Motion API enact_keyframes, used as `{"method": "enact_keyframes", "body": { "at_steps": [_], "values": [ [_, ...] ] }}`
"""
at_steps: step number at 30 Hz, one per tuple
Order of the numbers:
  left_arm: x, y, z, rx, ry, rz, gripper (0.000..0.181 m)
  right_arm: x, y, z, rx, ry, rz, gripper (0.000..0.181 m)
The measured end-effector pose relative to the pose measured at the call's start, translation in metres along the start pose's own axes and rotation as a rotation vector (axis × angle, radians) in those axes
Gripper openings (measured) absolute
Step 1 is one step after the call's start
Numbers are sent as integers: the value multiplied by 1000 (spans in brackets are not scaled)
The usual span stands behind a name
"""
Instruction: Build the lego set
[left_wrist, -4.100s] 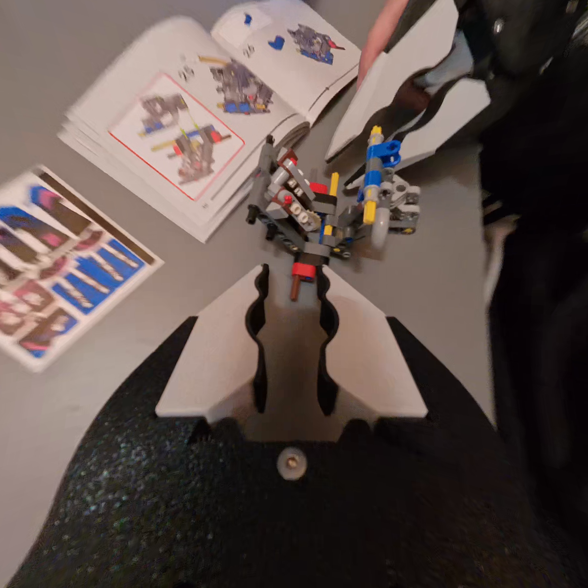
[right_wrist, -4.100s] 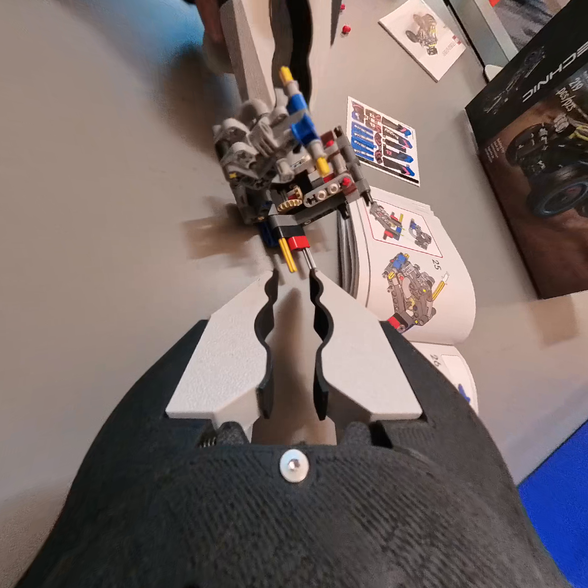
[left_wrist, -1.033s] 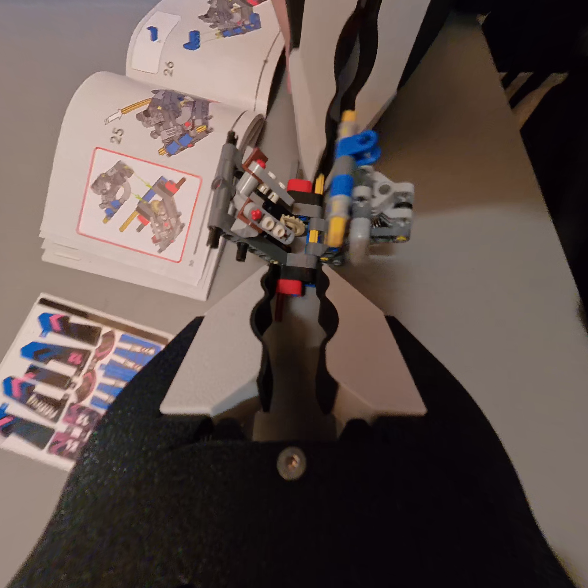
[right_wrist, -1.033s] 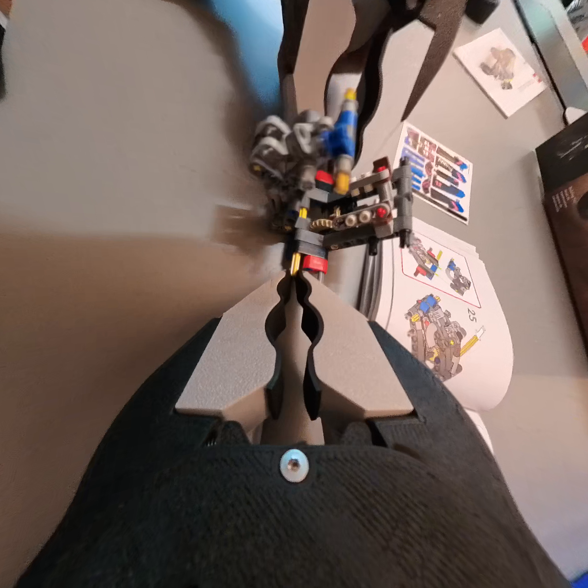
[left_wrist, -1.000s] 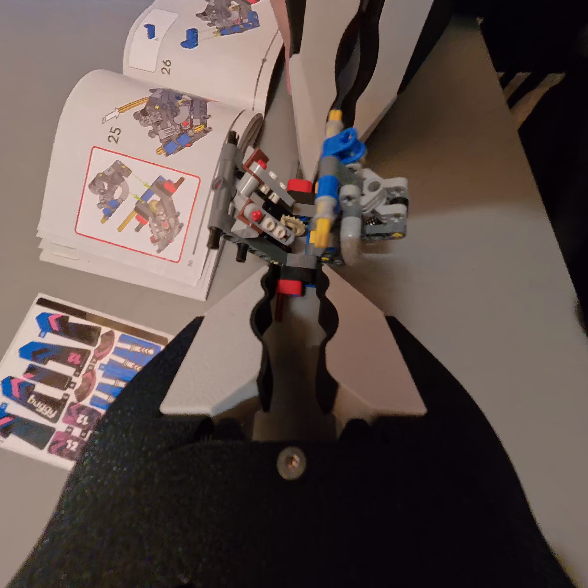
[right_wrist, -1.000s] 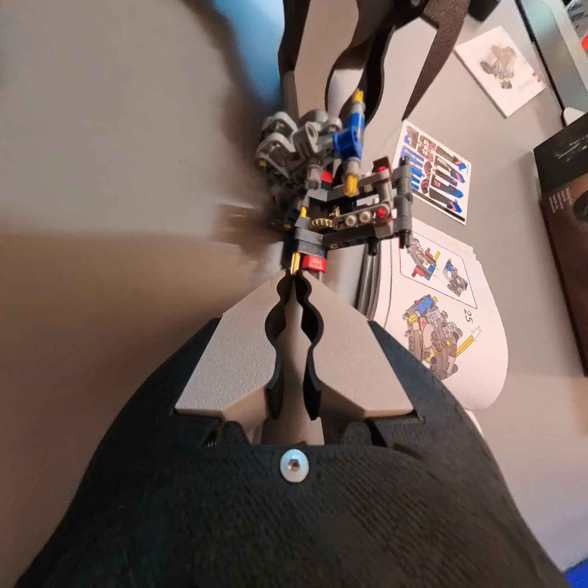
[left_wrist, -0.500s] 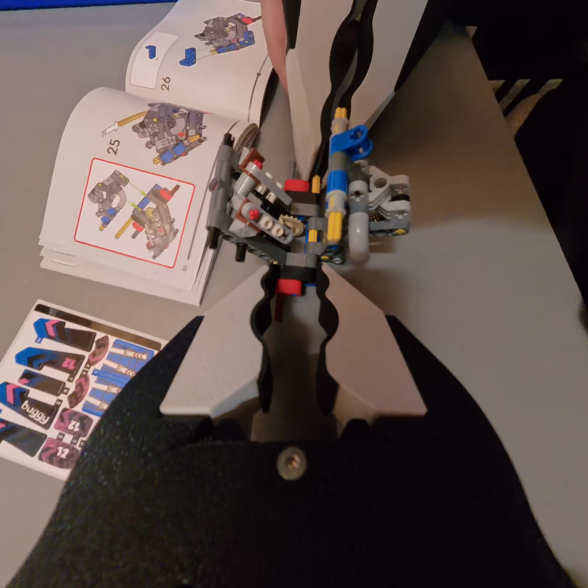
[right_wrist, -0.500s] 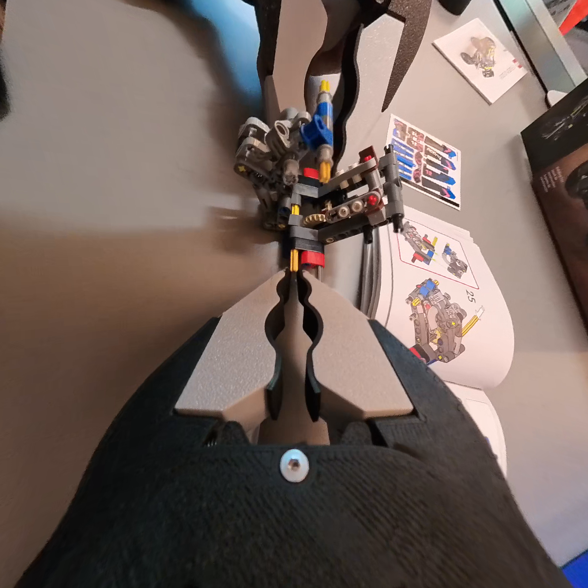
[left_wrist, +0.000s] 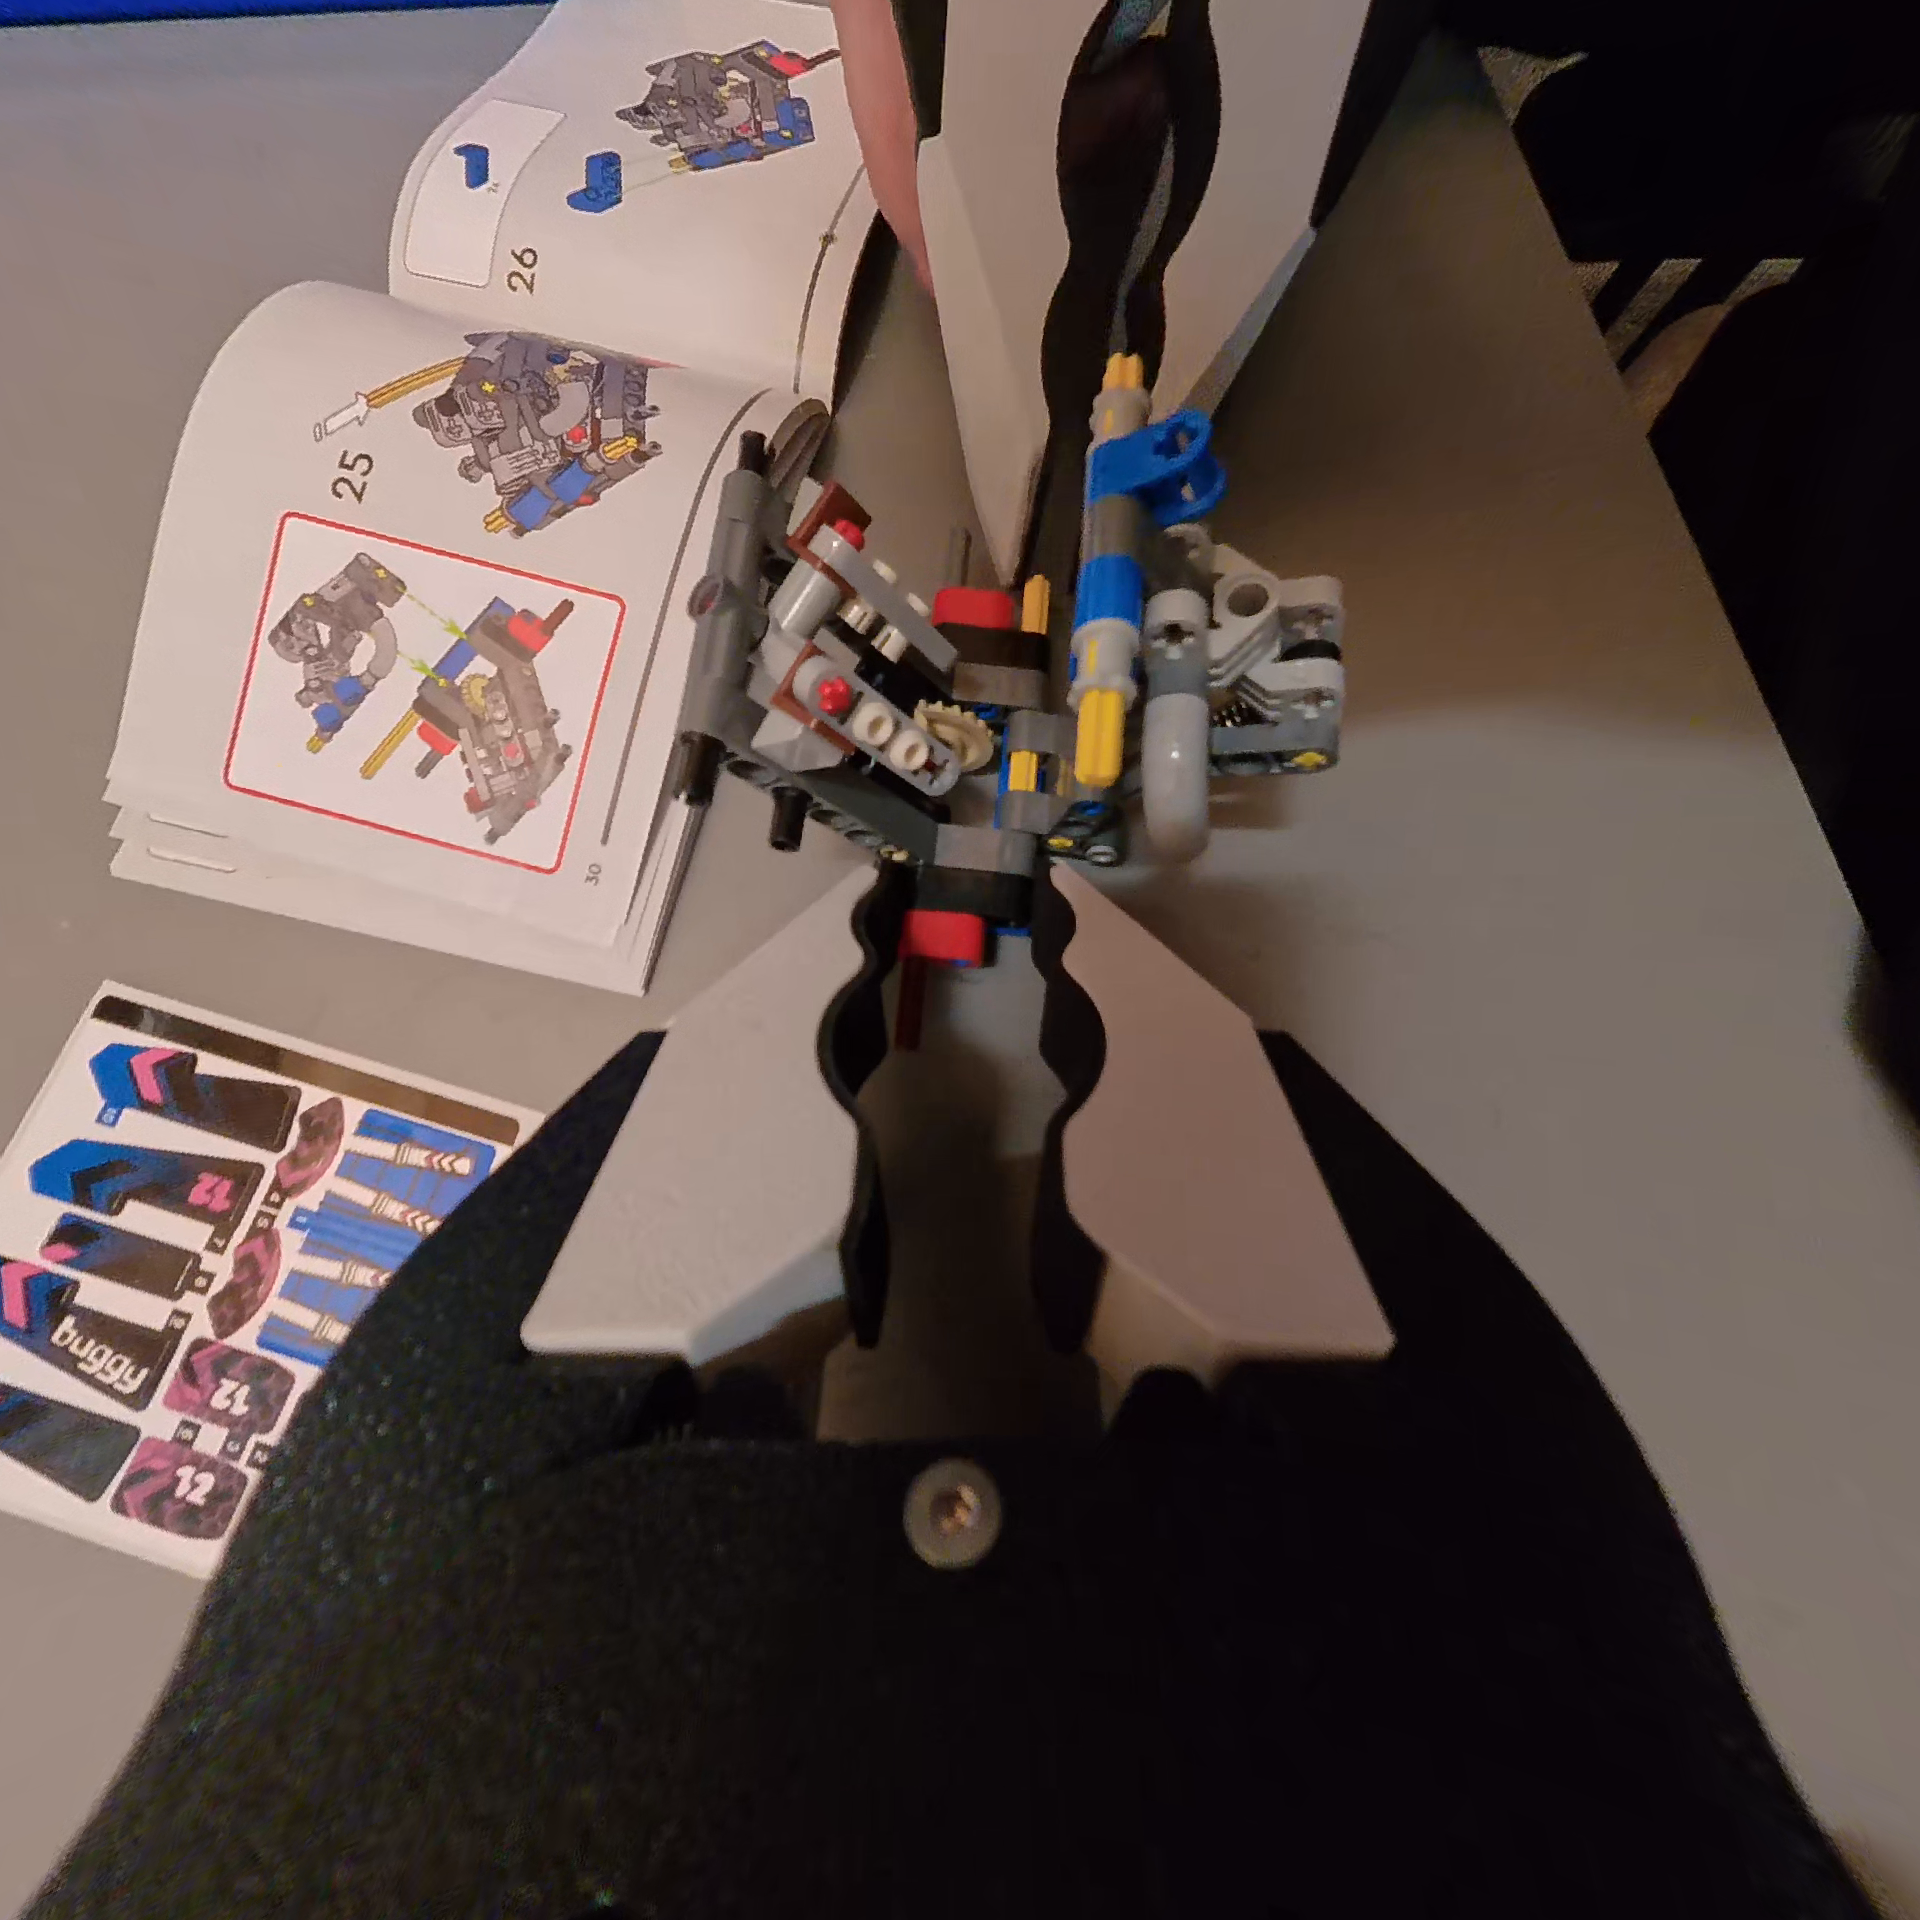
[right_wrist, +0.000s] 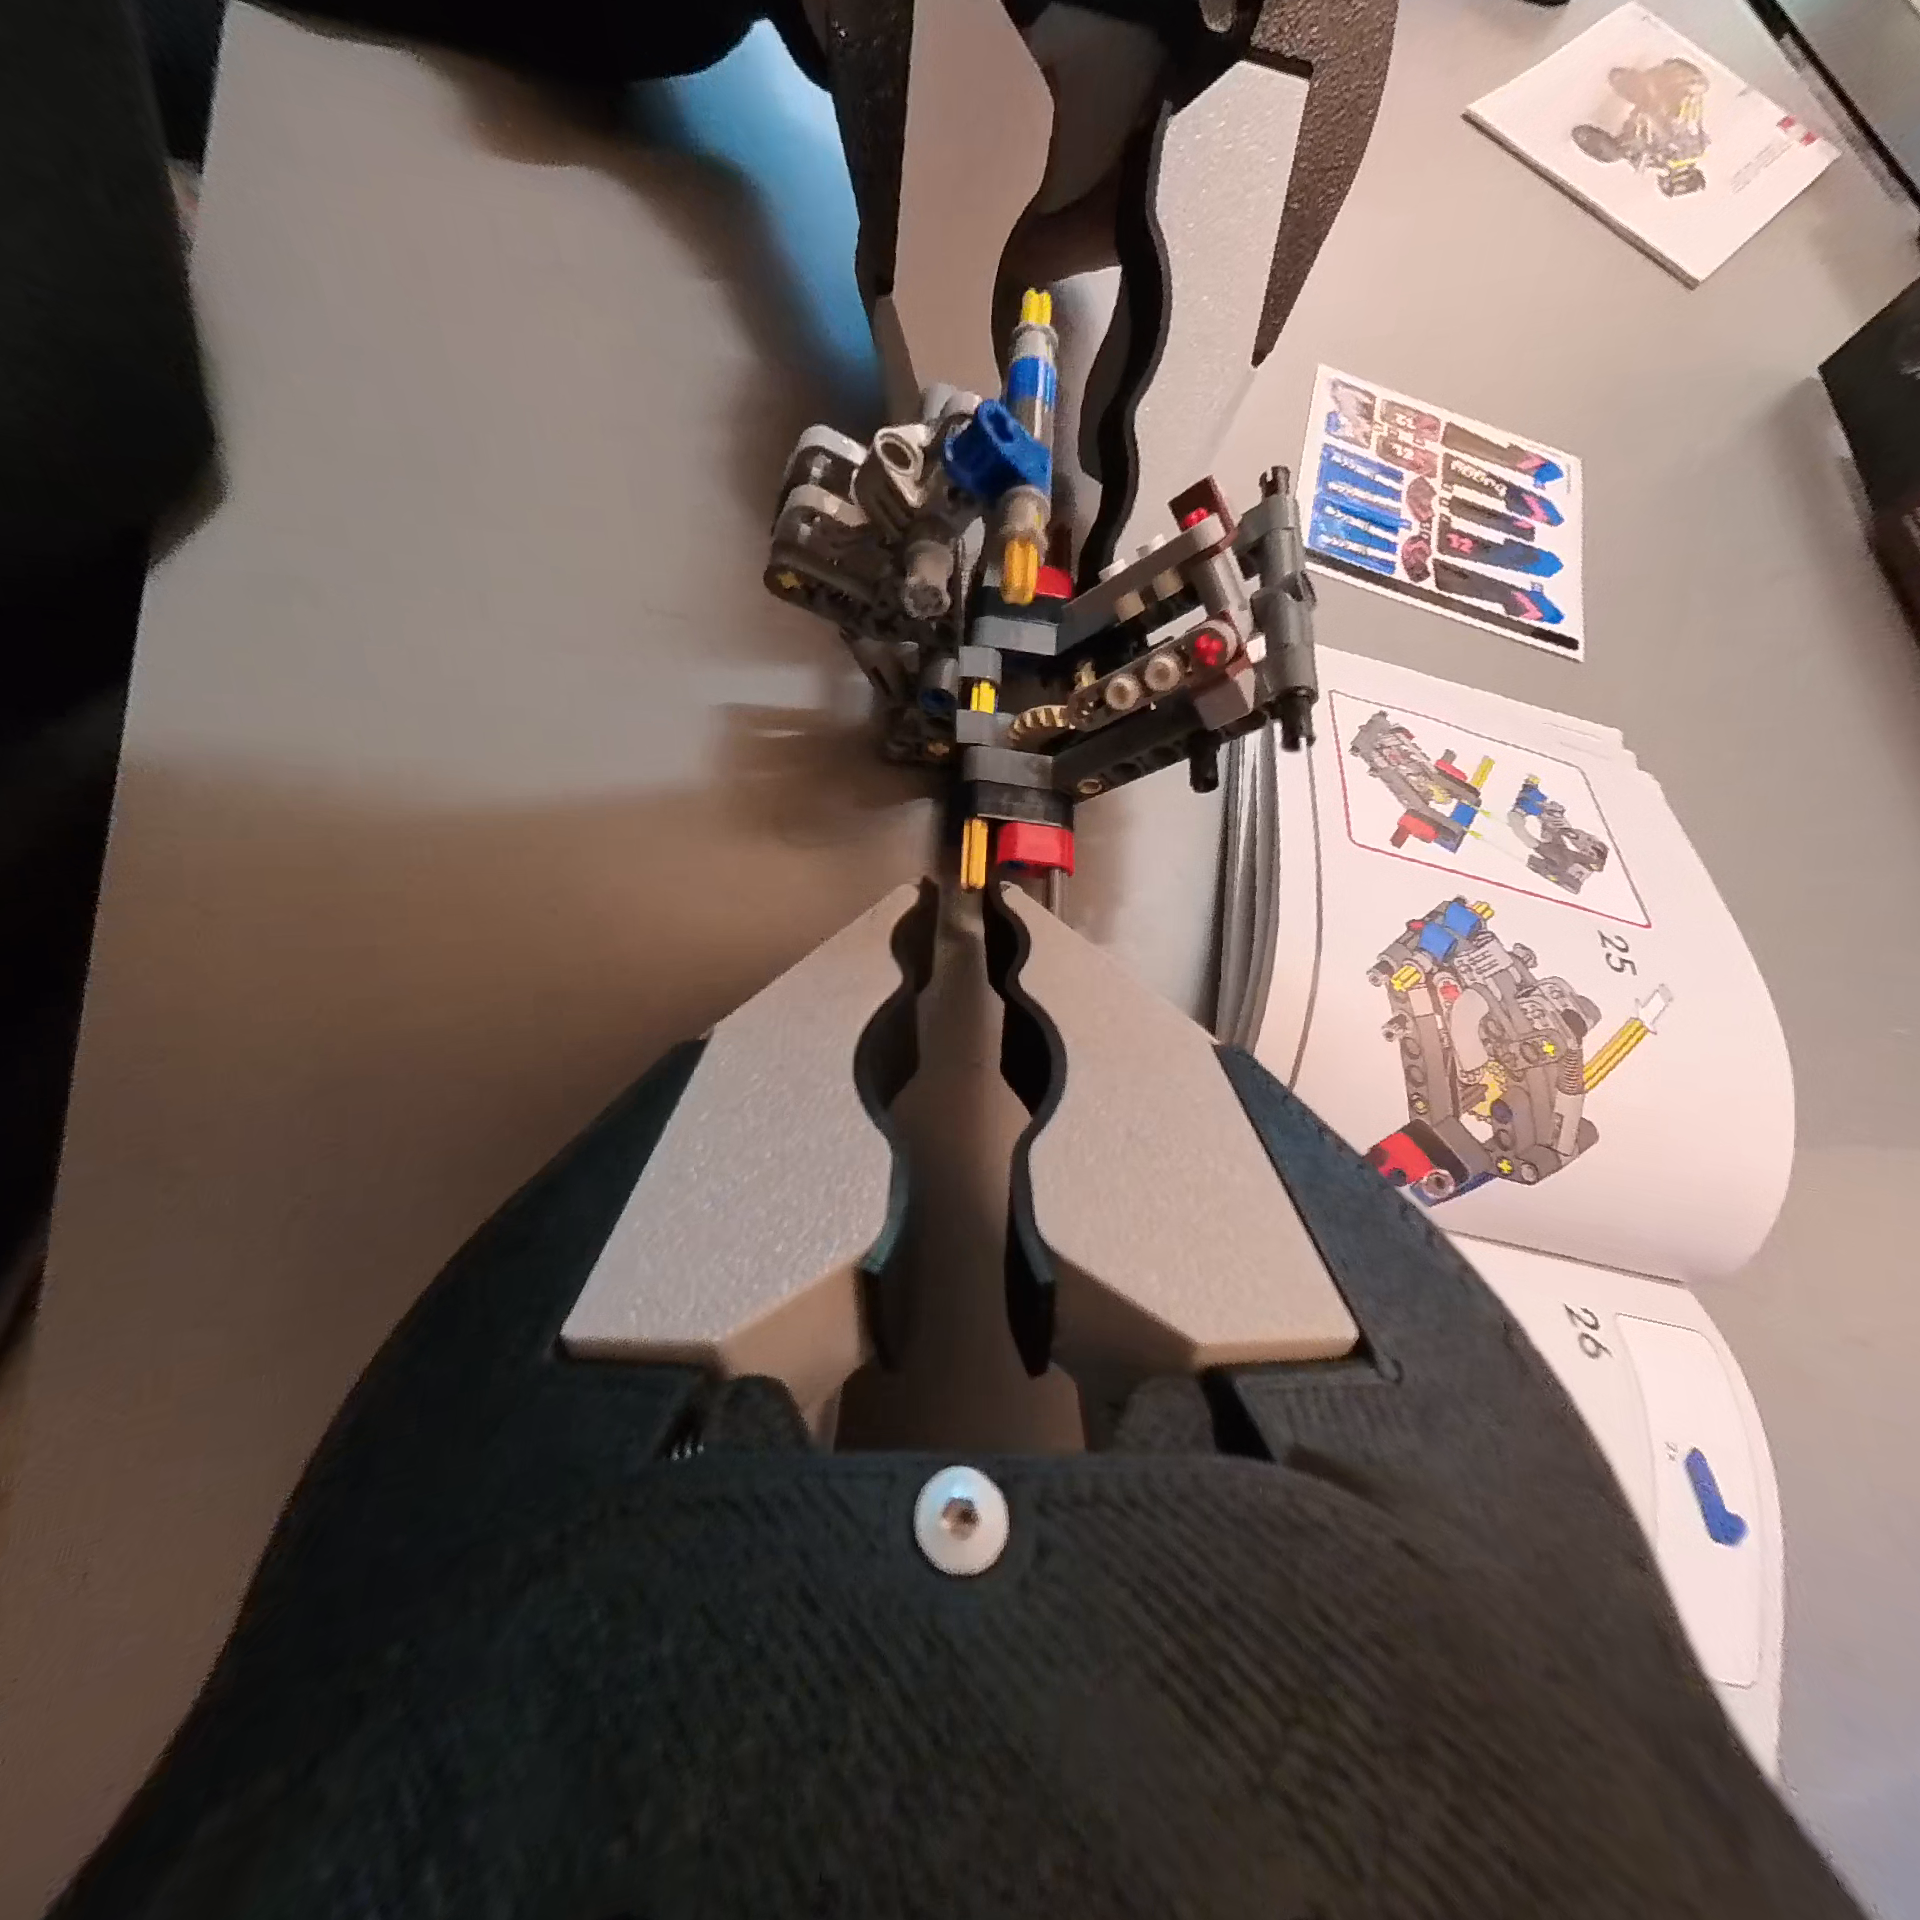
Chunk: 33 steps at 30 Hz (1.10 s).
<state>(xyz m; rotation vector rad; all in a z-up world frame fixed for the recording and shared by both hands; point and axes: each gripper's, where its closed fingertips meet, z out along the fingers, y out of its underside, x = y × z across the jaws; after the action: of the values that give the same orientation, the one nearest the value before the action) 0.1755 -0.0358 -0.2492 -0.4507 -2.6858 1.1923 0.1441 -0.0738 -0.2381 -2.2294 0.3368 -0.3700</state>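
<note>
A half-built lego assembly (left_wrist: 935, 717) of grey, black, red, blue and yellow parts is held between the two grippers just above the grey table. My left gripper (left_wrist: 961, 914) is shut on its near end, at the red bush and black block. My right gripper (right_wrist: 964, 899) faces it from the other side, its jaws almost closed on the tip of a thin yellow axle (right_wrist: 972, 847) that sticks out of the assembly (right_wrist: 1039, 665). A blue and yellow axle piece (left_wrist: 1117, 582) stands up from the assembly. The right gripper's fingers (left_wrist: 987, 312) show at the top of the left wrist view.
An open instruction booklet (left_wrist: 416, 623) lies left of the assembly, and a sticker sheet (left_wrist: 187, 1247) lies near it. A small leaflet (right_wrist: 1652, 135) and a dark box (right_wrist: 1881, 416) lie farther off. The table edge (left_wrist: 1714, 623) runs along the right. A person's hand (left_wrist: 883, 135) is behind the right gripper.
Since four seconds ago my right gripper has closed from open onto the yellow axle tip. In the last second the blue and yellow axle piece wobbled; both grippers keep their hold.
</note>
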Motion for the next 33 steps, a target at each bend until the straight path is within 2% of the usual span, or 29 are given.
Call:
{"method": "enact_keyframes", "body": {
  "at_steps": [1, 19, 33],
  "values": [
    [0, 0, 0, 0, 0, 0, 23, 0, 0, 0, -1, 6, -1, 6],
    [0, 1, 0, -10, -7, -18, 23, 6, 0, 3, -57, 98, 50, 1],
    [-1, 1, -1, -9, -15, -31, 23, 7, -2, 6, -45, 138, 103, 1]
  ]
}}
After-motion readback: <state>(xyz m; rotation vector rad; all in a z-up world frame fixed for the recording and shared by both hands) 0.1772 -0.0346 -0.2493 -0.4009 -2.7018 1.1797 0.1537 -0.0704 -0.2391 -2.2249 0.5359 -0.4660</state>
